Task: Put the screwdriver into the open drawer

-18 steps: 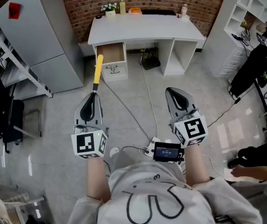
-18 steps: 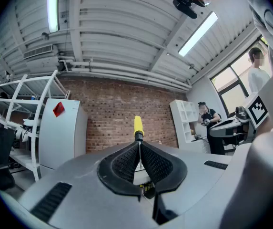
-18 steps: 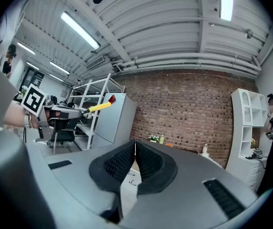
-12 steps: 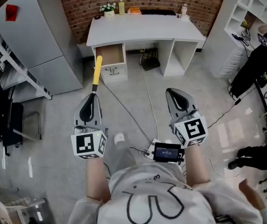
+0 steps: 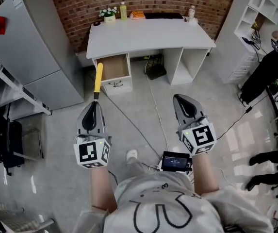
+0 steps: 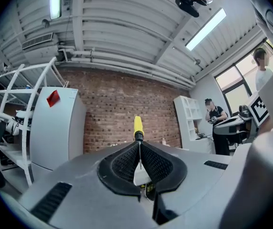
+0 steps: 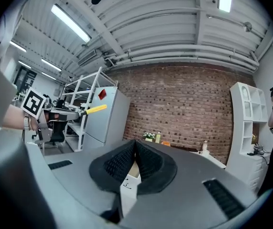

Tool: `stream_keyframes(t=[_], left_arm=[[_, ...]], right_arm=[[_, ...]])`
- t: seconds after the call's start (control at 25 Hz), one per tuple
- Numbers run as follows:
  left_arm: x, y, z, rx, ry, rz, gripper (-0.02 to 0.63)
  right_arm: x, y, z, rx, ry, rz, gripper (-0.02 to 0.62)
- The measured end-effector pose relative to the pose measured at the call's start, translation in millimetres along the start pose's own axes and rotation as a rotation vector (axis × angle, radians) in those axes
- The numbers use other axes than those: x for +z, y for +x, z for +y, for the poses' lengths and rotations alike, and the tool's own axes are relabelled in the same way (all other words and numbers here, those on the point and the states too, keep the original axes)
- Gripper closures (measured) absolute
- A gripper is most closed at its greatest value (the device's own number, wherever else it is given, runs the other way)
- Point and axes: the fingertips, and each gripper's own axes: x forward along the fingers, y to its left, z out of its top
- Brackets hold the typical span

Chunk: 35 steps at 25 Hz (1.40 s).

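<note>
My left gripper (image 5: 94, 105) is shut on the thin metal shaft of the screwdriver (image 5: 98, 79), whose yellow handle points forward toward the white desk (image 5: 148, 35). The handle's tip lies over the front edge of the open drawer (image 5: 112, 67) at the desk's left side. In the left gripper view the screwdriver (image 6: 138, 128) rises from between the closed jaws, and the right gripper view shows the screwdriver (image 7: 94, 109) at the left. My right gripper (image 5: 185, 102) hangs shut and empty over the floor, right of the left one.
A grey fridge (image 5: 29, 47) stands left of the desk, with metal shelving (image 5: 8, 89) beside it. Cables (image 5: 129, 115) run across the floor. Bottles and a small plant (image 5: 107, 13) sit on the desk's back edge. A person (image 5: 269, 64) stands by white shelves (image 5: 257, 8) at right.
Both grippers and the person have stepped closer to the desk. The screwdriver's handle now reaches the open drawer's front; the grip is unchanged.
</note>
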Motion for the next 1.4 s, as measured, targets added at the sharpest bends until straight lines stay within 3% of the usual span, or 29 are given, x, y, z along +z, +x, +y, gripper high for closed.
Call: stream_keyframes(t=[0.56,0.96,1.4], left_arm=[[-20.2,140.6,98.7,-0.081,-0.002,-0.010,0.584],[-41.5,186.6,120.8,-0.119,-0.013,0.001,0.584],[-64.7,241.2,140.7,-0.096,-0.036,0.028,0.584]], right_arm=[[0.8,149.9,-16.0,-0.079,0.017,0.011,0.575],[-9.4,199.4,-25.9,-0.102,0.024,0.030,0.575],[-30.9,256.0,-50.8,-0.073,0.029,0.060,0.575]])
